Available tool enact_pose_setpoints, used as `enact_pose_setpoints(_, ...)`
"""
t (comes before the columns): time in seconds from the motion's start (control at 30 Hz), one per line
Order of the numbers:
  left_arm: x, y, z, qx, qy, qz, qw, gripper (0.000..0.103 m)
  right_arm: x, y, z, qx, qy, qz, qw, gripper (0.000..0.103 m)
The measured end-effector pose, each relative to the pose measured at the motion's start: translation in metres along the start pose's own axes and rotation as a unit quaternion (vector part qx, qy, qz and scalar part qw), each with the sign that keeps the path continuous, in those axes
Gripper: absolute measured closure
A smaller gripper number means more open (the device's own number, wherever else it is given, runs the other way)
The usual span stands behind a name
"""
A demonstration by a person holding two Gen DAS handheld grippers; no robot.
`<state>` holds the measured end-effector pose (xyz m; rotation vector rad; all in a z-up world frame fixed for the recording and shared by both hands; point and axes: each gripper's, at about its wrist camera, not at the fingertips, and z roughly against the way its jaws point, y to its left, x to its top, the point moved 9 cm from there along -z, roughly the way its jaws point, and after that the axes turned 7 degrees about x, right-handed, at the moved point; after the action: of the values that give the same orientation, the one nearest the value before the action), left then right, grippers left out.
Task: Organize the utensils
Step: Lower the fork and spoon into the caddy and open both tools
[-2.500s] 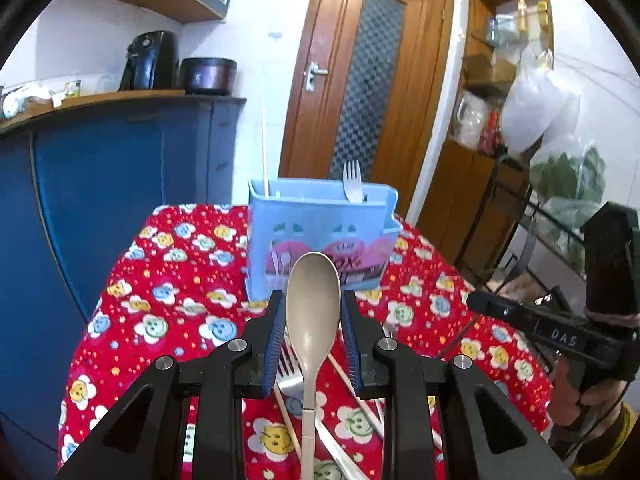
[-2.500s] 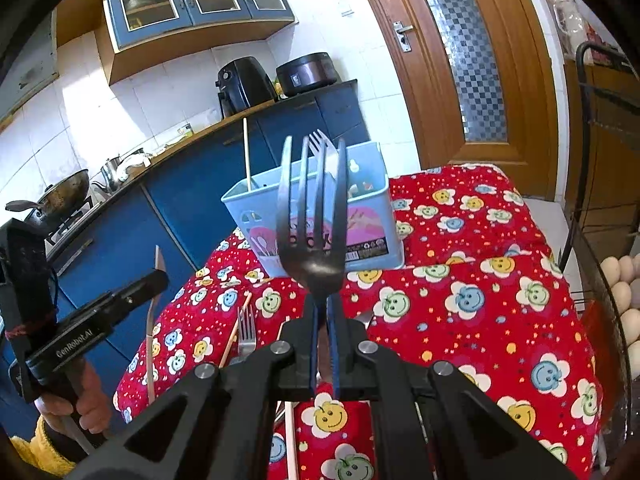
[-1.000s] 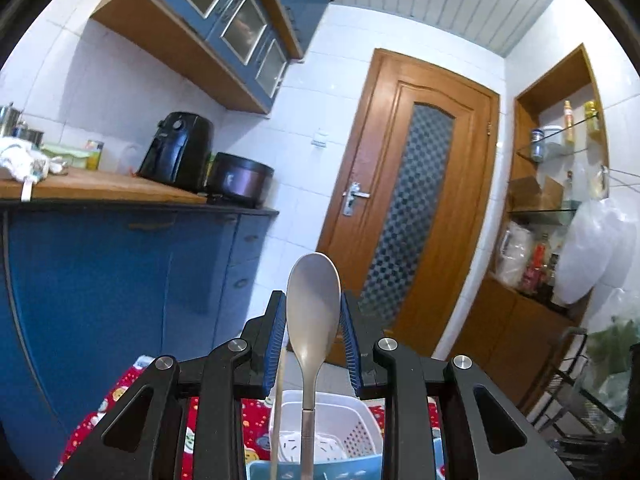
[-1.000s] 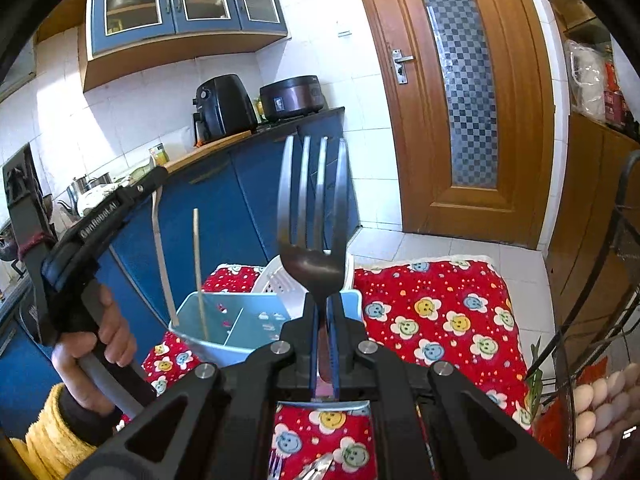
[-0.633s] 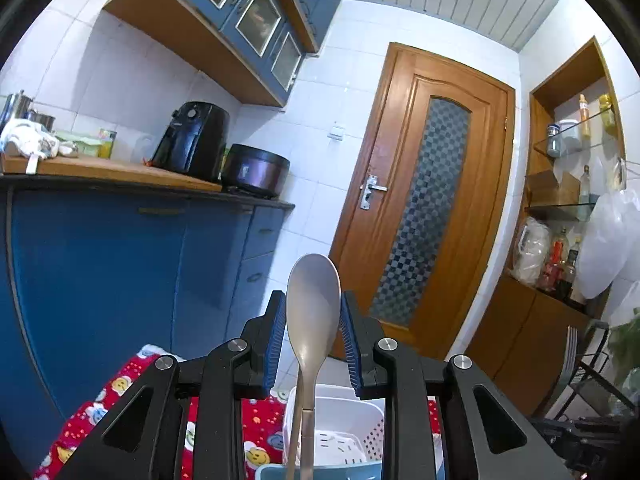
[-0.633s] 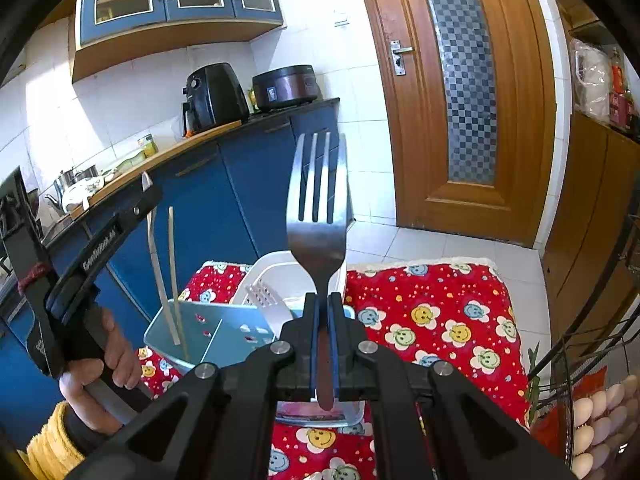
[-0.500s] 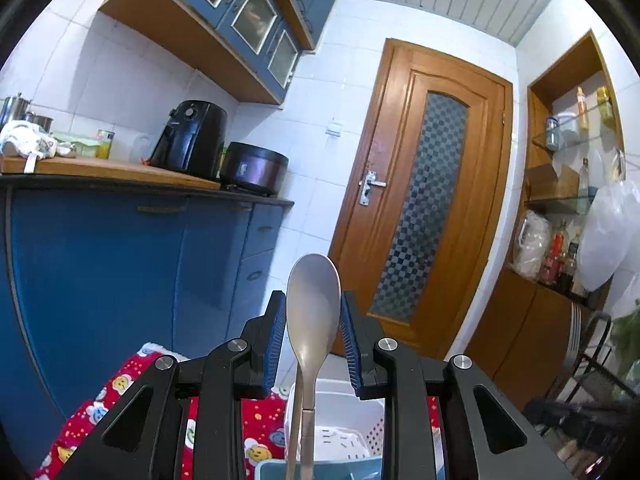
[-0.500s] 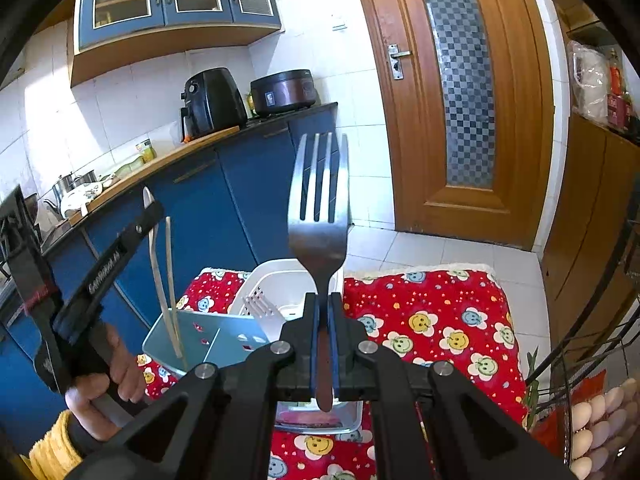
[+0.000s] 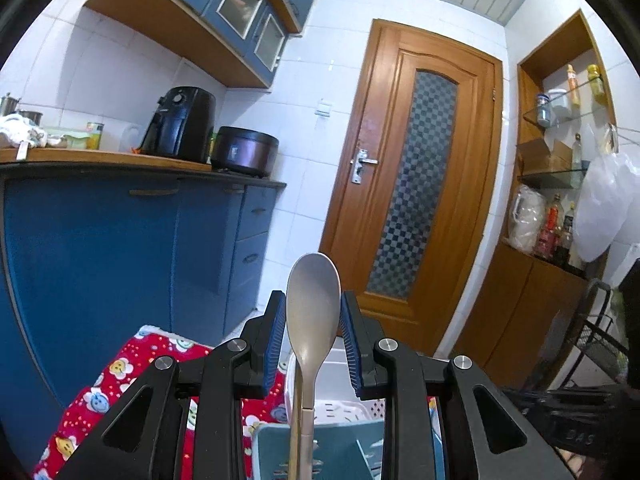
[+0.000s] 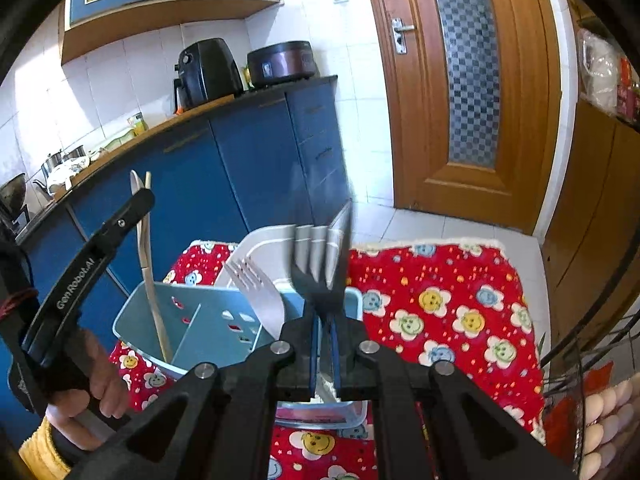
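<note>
My left gripper point(image 9: 312, 306) is shut on a grey spoon point(image 9: 313, 312), bowl up between the blue pads, above the light blue utensil holder point(image 9: 340, 448). In the right wrist view that left gripper point(image 10: 140, 196) hangs over the left compartment of the holder point(image 10: 208, 320), next to a standing chopstick point(image 10: 154, 280). My right gripper point(image 10: 323, 322) is over the holder's right side and its jaws are opening. A dark fork point(image 10: 320, 264), blurred, slides down between them, tines up. A second fork point(image 10: 260, 292) stands in the holder.
A white slotted basket point(image 10: 264, 240) sits behind the holder on the red flowered tablecloth point(image 10: 440, 300). A hand point(image 10: 100, 376) in a yellow sleeve grips the left tool. Eggs point(image 10: 600, 420) lie in a wire rack at right. Blue cabinets point(image 10: 240, 160) and a wooden door point(image 10: 460, 80) stand beyond.
The fork has slipped lower between the right jaws and is now blurred. The right gripper has come down closer over the holder. The left gripper has sunk a little with the spoon.
</note>
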<state>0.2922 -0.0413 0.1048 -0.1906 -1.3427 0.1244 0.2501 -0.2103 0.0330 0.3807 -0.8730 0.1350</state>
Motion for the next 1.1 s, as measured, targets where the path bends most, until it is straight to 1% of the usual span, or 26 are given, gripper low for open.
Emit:
enact_pose_setpoints(0.1, -0.005, -0.003, 0.003, -0.009, 0.007, -0.007, 0.9999, 0.075, -0.003, 0.001, 0.000, 0.006, -0.003, -0.008, 1.000, 0.092)
enact_pose_setpoints(0.13, -0.007, -0.004, 0.003, -0.011, 0.012, -0.010, 0.9998, 0.075, -0.002, 0.001, 0.001, 0.007, -0.006, -0.009, 1.000, 0.086)
enact_pose_setpoints(0.17, -0.009, -0.005, 0.003, -0.013, 0.018, -0.013, 0.9997, 0.074, -0.002, 0.002, 0.001, 0.008, -0.008, -0.010, 1.000, 0.081)
enact_pose_setpoints(0.2, -0.010, -0.006, 0.003, -0.014, 0.023, -0.016, 0.9995, 0.071, 0.000, 0.003, 0.003, 0.008, -0.012, -0.012, 1.000, 0.073)
enact_pose_setpoints(0.23, -0.011, -0.007, 0.003, -0.016, 0.028, -0.017, 0.9993, 0.068, 0.002, 0.004, 0.005, 0.010, -0.017, -0.014, 1.000, 0.070)
enact_pose_setpoints(0.27, -0.012, -0.007, 0.004, -0.016, 0.031, -0.017, 0.9992, 0.063, 0.004, 0.005, 0.006, 0.012, -0.021, -0.014, 1.000, 0.070)
enact_pose_setpoints(0.3, -0.011, -0.007, 0.006, -0.017, 0.032, -0.017, 0.9992, 0.061, 0.007, 0.006, 0.008, 0.013, -0.026, -0.015, 0.999, 0.069)
enact_pose_setpoints(0.4, -0.008, -0.009, 0.014, -0.017, 0.030, -0.027, 0.9991, 0.059, 0.011, 0.007, 0.016, 0.009, -0.039, -0.015, 0.999, 0.067)
enact_pose_setpoints(0.57, -0.001, -0.012, 0.030, -0.018, 0.028, -0.039, 0.9987, 0.057, 0.016, 0.010, 0.036, 0.014, -0.059, -0.014, 0.998, 0.065)
enact_pose_setpoints(0.63, 0.002, -0.014, 0.036, -0.019, 0.029, -0.041, 0.9986, 0.057, 0.019, 0.012, 0.044, 0.016, -0.068, -0.009, 0.998, 0.062)
enact_pose_setpoints(0.73, 0.006, -0.016, 0.046, -0.019, 0.031, -0.043, 0.9984, 0.057, 0.023, 0.014, 0.054, 0.019, -0.077, -0.007, 0.997, 0.059)
enact_pose_setpoints(0.87, 0.009, -0.018, 0.058, -0.020, 0.033, -0.045, 0.9982, 0.057, 0.025, 0.014, 0.069, 0.024, -0.090, -0.012, 0.996, 0.058)
enact_pose_setpoints(1.1, 0.006, -0.018, 0.082, -0.018, 0.046, -0.050, 0.9975, 0.057, 0.008, 0.014, 0.090, 0.030, -0.089, -0.018, 0.995, 0.058)
